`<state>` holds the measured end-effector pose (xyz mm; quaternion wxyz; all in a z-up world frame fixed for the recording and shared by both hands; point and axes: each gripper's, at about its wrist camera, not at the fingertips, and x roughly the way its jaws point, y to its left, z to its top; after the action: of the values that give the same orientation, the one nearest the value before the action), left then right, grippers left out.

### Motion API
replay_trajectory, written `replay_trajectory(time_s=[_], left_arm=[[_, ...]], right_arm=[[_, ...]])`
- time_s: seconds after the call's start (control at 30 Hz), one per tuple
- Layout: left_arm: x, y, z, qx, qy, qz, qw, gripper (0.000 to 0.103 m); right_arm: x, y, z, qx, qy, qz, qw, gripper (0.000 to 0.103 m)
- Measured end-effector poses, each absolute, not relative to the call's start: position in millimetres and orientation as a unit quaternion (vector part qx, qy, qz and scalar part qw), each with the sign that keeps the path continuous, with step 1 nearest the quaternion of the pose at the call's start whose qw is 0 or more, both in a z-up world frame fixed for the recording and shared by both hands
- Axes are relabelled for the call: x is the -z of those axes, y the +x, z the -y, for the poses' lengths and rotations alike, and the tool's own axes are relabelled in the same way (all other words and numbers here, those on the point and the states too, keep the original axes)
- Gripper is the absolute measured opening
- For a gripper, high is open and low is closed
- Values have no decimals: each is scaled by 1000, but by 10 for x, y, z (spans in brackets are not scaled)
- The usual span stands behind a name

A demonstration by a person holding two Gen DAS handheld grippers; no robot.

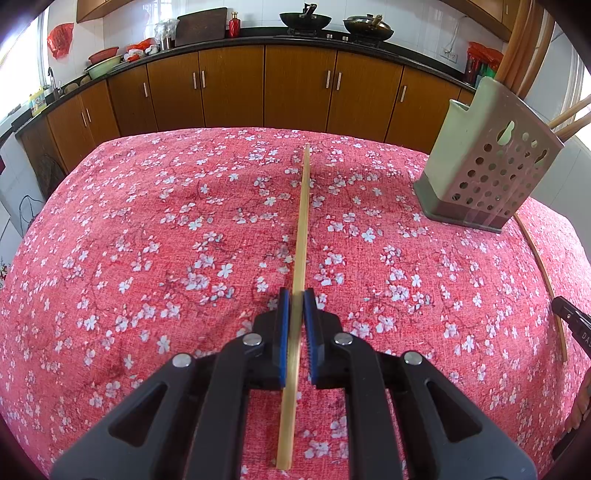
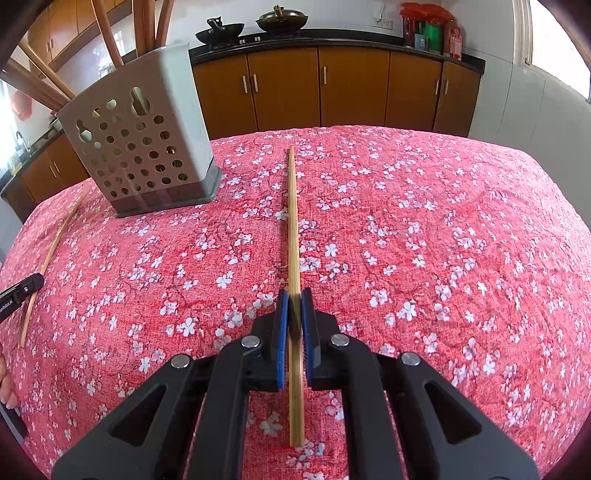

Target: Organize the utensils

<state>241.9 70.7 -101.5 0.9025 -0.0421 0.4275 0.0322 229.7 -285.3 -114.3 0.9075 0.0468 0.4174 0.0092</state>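
My left gripper (image 1: 296, 295) is clenched on a pale chopstick (image 1: 301, 236) that runs forward between its blue pads; my right gripper (image 2: 294, 295) likewise grips a darker chopstick (image 2: 293, 221). Both sticks sit low over the tablecloth (image 1: 147, 240); I cannot tell whether they are lifted clear. The perforated holder (image 2: 140, 147) already contains several utensils, so I judge the task partly done: these two remain to be inserted. Behind the table stand wooden cabinets (image 1: 295, 85) and a stove with woks (image 1: 304, 18).
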Motion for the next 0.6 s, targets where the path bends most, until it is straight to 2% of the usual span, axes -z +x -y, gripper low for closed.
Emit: replay_trajectory(time_s=[0.6], left_arm=[[1012, 2414, -697, -31, -46, -427, 903, 12]], right_arm=[[1139, 2299, 2856, -9, 48, -418, 907, 8]])
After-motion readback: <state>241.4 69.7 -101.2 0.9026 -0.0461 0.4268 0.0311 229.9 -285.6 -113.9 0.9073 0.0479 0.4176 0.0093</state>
